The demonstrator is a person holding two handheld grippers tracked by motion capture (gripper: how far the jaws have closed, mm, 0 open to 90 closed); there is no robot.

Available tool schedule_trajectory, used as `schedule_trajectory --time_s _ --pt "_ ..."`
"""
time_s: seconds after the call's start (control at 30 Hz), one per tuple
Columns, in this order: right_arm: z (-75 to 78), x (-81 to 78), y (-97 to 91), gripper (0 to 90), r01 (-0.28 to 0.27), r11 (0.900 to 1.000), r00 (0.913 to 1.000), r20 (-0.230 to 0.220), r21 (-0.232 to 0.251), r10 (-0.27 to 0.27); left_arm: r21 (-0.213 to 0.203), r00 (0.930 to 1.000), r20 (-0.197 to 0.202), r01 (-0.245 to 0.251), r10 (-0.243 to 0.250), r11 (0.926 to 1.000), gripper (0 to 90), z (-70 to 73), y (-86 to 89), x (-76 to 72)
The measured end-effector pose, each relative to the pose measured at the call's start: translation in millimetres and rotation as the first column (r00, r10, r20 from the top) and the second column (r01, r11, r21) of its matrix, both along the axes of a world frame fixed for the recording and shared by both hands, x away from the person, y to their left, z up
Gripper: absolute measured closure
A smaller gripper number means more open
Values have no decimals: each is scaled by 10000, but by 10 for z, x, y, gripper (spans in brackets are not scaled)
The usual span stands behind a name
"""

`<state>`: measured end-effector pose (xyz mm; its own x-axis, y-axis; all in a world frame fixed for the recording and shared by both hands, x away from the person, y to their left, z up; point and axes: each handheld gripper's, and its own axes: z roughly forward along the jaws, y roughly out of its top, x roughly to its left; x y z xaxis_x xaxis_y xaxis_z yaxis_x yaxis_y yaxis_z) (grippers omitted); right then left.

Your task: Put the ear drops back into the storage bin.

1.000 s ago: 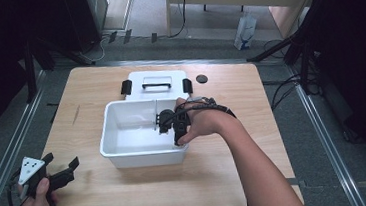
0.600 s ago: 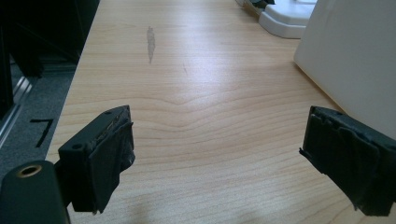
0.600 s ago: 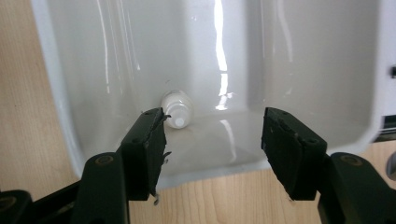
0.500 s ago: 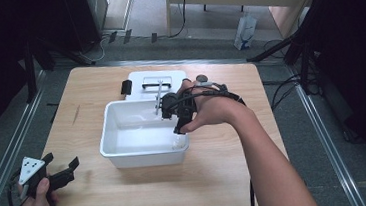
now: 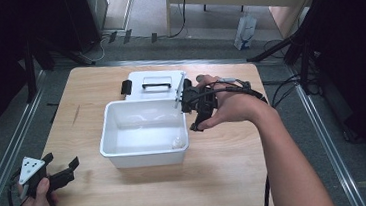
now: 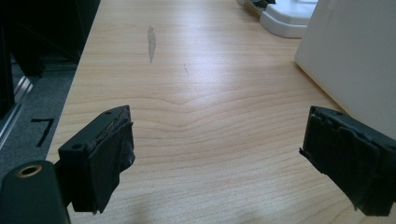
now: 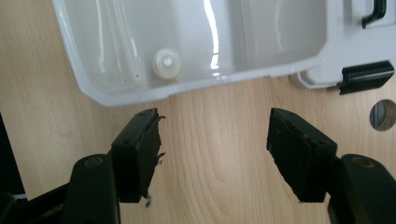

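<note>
A white plastic bin (image 5: pixel 120 148) stands mid-table. A small white round piece (image 5: pixel 177 143) lies alone on its floor at the front right corner, also seen in the right gripper view (image 7: pixel 166 63). My right gripper (image 5: pixel 190 110) hovers above the bin's right rim. Its jaws (image 7: pixel 215 135) have just been opening and stand open, with only bare wood between them. My left gripper (image 5: pixel 62 175) rests low at the table's front left corner. It is open (image 6: pixel 219 140), with nothing between its pads, and the bin's wall (image 6: pixel 355 56) is off to its right.
The bin's white lid (image 5: pixel 151 83), with a black handle and black side latches (image 7: pixel 364 74), lies flat just behind the bin. A small round grey disc (image 7: pixel 384 114) sits on the wood near the lid. Bare tabletop (image 5: pixel 228 179) spreads in front of the bin.
My right gripper has lifted out of the bin and moved right and back to above its right rim, jaws widening. The small white piece stays on the bin floor. The left gripper has not moved.
</note>
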<state>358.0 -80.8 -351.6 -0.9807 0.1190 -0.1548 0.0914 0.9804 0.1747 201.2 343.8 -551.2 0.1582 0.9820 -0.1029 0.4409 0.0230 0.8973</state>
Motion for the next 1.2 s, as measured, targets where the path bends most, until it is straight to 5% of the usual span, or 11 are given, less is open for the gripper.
schedule_trajectory --time_s 0.4,0.77,1.17,1.2 --pt "-170 -68 -366 211 340 9989 9977 -568 -321 -358 19 10000 2 -8 8 10000 96 -1 -2 -3" --pt "-447 -132 -747 156 1194 9925 9919 -401 -240 -1203 9 10000 -9 -11 11 10000 96 0 -1 -3" --pt "-738 -252 -1123 143 2153 9748 9762 -391 581 -2133 5 10000 5 -38 38 10000 96 -1 -1 -4" --pt "-830 -303 -1224 140 2442 9648 9696 -427 975 -2411 2 10000 3 -40 40 10000 96 0 -1 -3"
